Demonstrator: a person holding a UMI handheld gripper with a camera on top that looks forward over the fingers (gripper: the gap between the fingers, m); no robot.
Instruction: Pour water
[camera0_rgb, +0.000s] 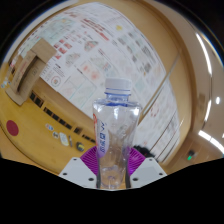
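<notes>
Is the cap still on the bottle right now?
Yes, capped: the white cap sits on top of the clear bottle, which stands upright in the view, held between the fingers of the gripper.

Two finger bodies of the gripper (113, 172) are shown in white, each with angular, faceted outer edges. Purple pads (90, 157) are carried on the inner faces of the fingers. A few small dark marks are seen on the white finger surfaces.
</notes>
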